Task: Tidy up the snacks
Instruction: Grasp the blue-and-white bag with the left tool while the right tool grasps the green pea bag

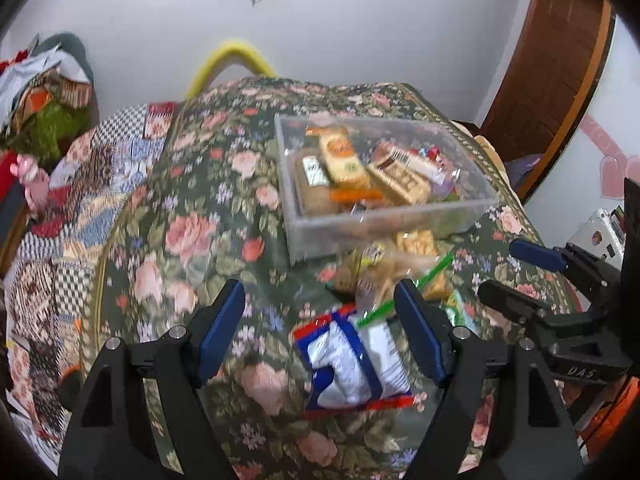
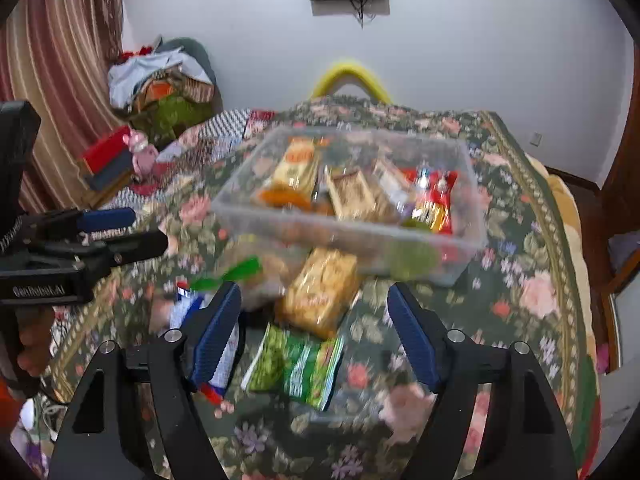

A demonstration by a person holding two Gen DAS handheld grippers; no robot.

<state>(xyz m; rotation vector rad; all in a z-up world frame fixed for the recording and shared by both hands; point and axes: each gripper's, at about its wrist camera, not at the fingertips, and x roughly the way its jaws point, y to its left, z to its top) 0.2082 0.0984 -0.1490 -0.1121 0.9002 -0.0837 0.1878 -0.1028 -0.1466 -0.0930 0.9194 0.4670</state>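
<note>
Blue-padded and spread wide, the left gripper [image 1: 320, 332] hung over the floral cloth [image 1: 192, 216] in the left wrist view, nothing between its fingers. Just beyond and below the gap lay a white-and-blue snack packet [image 1: 352, 364] with a red edge, flat on the cloth. Past that, a clear bag with a green zip strip [image 1: 404, 276] sat touching the near wall of the clear plastic box [image 1: 304, 216] (motion blur smeared the details). Inside the box several wrapped snacks lay side by side, a yellow-orange pack [image 1: 344, 156] among them. Over on the right edge the right gripper [image 1: 516, 272] came into frame, its fingers apart and empty.

Switching to the right wrist view: the right gripper [image 2: 314, 332] stood wide as well, gripping nothing. Between and just ahead of its fingers lay a green snack packet [image 2: 296, 364], and touching its far end a golden-yellow packet [image 2: 320, 300] that reached up against the clear plastic box [image 2: 288, 228]. The white-and-blue snack packet [image 2: 224, 354] showed only partly behind the left-hand finger. At the left edge the left gripper [image 2: 124, 228] was seen side-on, fingers parted, above the floral cloth [image 2: 520, 280]
</note>
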